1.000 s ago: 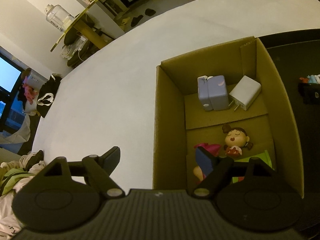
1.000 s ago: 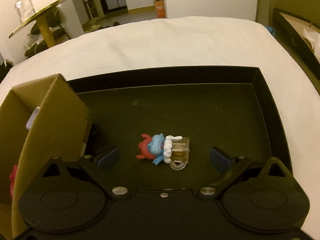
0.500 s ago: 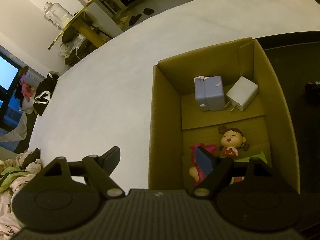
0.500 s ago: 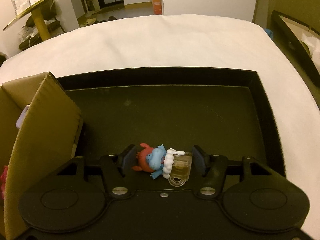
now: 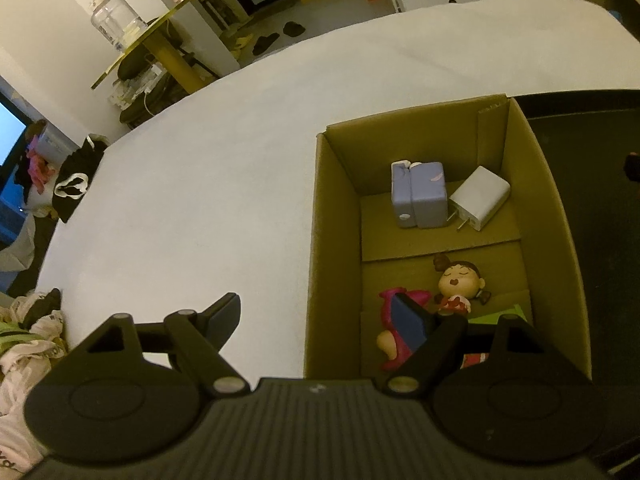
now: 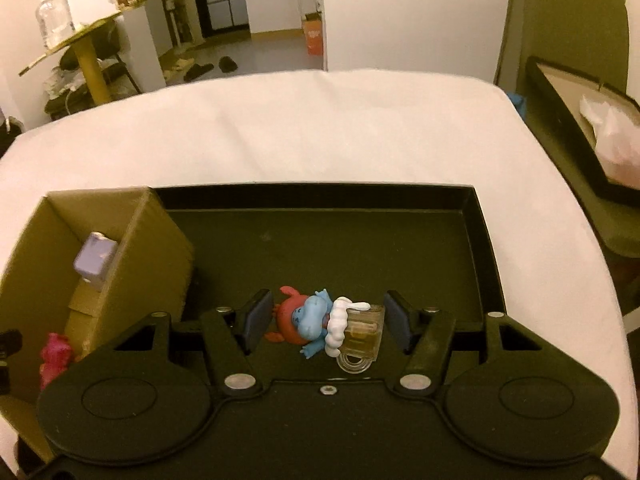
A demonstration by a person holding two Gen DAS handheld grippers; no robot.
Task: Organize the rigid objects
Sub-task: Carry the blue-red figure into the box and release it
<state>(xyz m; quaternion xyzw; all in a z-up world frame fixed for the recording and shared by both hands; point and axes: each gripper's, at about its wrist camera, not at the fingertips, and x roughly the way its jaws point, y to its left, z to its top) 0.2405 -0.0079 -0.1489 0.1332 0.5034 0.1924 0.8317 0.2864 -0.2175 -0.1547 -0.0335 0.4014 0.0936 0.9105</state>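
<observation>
Blue-and-red figurine (image 6: pixel 316 322) with amber mug is now sitting clamped in the right gripper (image 6: pixel 326 318), raised higher; left gripper (image 5: pixel 320 320) is gaping.

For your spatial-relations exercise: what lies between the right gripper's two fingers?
In the right wrist view, a blue figurine with a beer mug lies between the right gripper's fingers, above the black tray.

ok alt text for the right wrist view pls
The right claw is shut on a blue toy above a black tray on a white table. A cardboard box of small items stands at the left.
</observation>
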